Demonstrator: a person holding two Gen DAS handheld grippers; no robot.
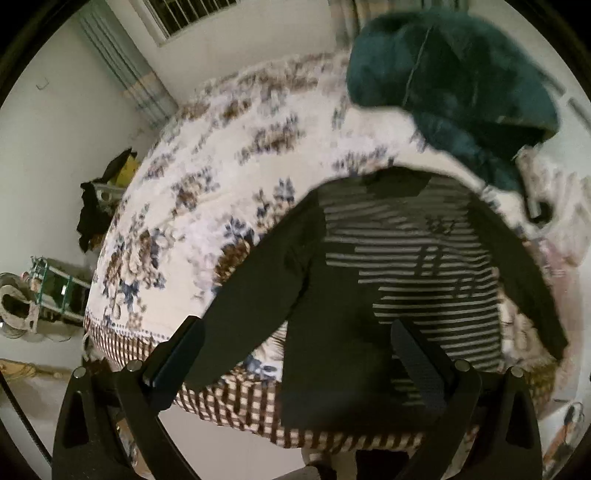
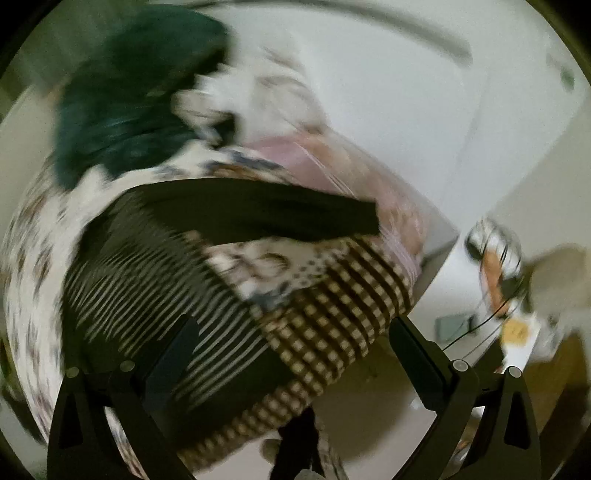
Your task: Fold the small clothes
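— Where's the garment?

— The striped shirt (image 1: pixel 417 266) lies spread flat on the bed (image 1: pixel 229 155), near the edge closest to me. Its front is black with grey stripes and its sleeves are solid black. One sleeve (image 1: pixel 258 295) runs out diagonally toward the checked border of the floral bedspread (image 1: pixel 184 221), its cuff close to my left fingers. In the right wrist view the shirt (image 2: pixel 147 288) is blurred, with the other sleeve (image 2: pixel 266 214) stretched sideways across the bedspread (image 2: pixel 332 314).

— And your fingers?

— My left gripper (image 1: pixel 295 354) has its fingers spread wide and released, poised over the shirt's lower hem and the bed edge, with nothing between them. I cannot tell whether the tips touch the cloth. My right gripper (image 2: pixel 291 354) is likewise spread apart and holding nothing, over the hem corner where the stripes meet the checked border.

— What else is on the bed?

— A dark teal fuzzy garment (image 1: pixel 454 85) is heaped beyond the shirt's collar, well apart from my fingers; in the right view it shows as a teal smear (image 2: pixel 129 110). Beside it lies pale pink bedding (image 2: pixel 314 158).

— Around the bed?

— A barred window (image 1: pixel 192 18) in the wall, pleated curtains (image 1: pixel 122 66) beside it, and dark clutter (image 1: pixel 99 206) on the floor by the far side of the bed.
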